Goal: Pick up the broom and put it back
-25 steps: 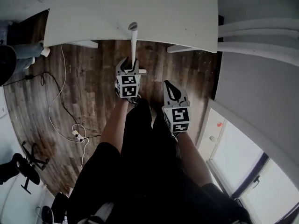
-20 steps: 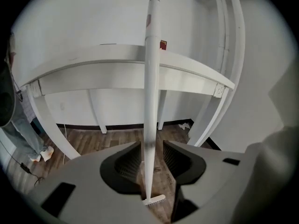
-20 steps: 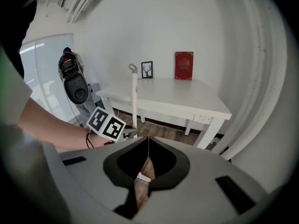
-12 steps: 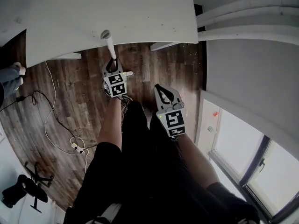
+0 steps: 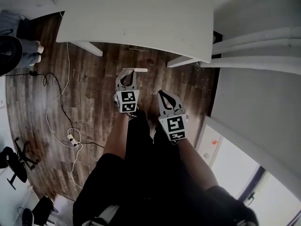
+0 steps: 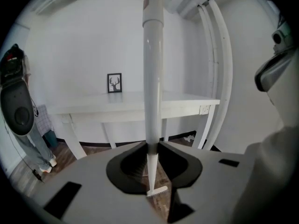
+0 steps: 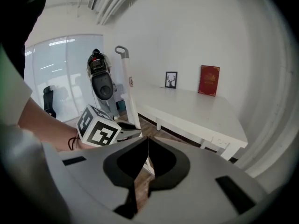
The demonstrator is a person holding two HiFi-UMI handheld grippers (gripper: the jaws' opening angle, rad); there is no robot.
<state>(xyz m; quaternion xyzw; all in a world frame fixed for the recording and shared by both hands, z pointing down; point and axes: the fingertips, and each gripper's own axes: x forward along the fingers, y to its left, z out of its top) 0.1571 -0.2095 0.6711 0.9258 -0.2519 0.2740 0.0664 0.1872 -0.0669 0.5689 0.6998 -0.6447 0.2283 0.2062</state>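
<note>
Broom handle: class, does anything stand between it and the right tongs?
Nothing visible does. The broom handle rises to the left of the shut, empty right tongs, with open air between them. The left tongs grip it lower down.

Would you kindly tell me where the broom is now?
In the left gripper view, the broom's handle stands upright, clamped in the left gripper, before the white table.

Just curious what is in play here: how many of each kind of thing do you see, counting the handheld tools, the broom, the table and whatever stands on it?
Tools: 2, left tool and right tool
Broom: 1
Table: 1
Framed picture: 1
Red book: 1
Total: 6
</note>
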